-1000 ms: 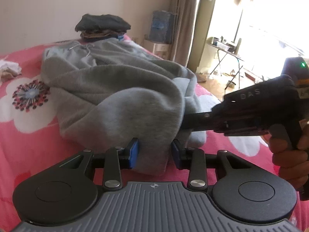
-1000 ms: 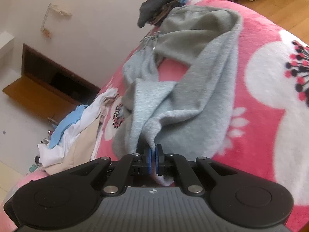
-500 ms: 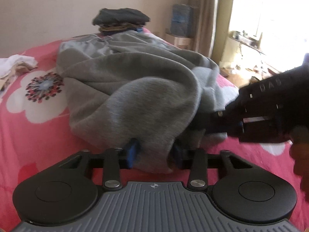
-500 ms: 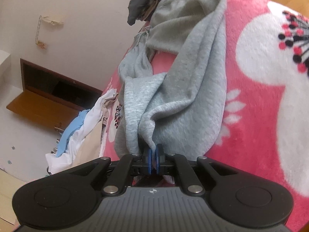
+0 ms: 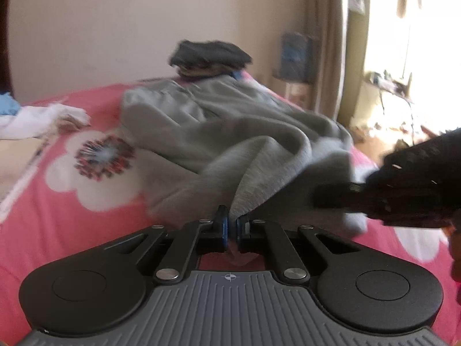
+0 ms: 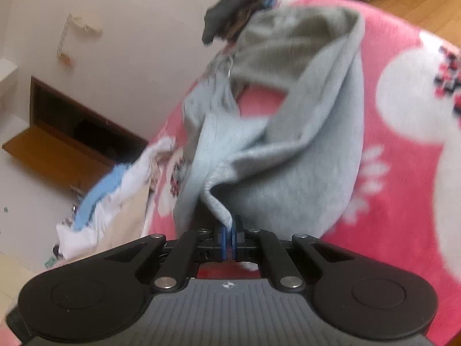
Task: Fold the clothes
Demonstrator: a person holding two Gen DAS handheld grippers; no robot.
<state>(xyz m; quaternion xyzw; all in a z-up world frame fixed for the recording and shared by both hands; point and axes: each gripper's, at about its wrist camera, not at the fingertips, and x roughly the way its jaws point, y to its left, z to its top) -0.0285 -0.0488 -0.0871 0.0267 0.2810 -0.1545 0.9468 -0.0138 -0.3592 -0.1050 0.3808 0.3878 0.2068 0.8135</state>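
Garment: crumpled grey fleece sweatshirt (image 5: pixel 230 132), lying across pink blanket with white flowers (image 5: pixel 43 207), near edge lifted at two points.
Left gripper (image 5: pixel 232 226): clenched on a fold of the grey fabric, blue pads pinching it.
Right gripper (image 6: pixel 228 238): clamped on another hem corner of the same sweatshirt; seen from the left view as a black blurred body at right.
Behind: folded dark clothes stack (image 5: pixel 210 57) at the far end of the blanket.
Left side: heap of white and blue laundry (image 6: pixel 100 201).

Pink floral bed (image 5: pixel 34 216): grey sweatshirt (image 5: pixel 230 132), dark folded stack (image 5: pixel 210 57), white clothes (image 5: pixel 37 118).
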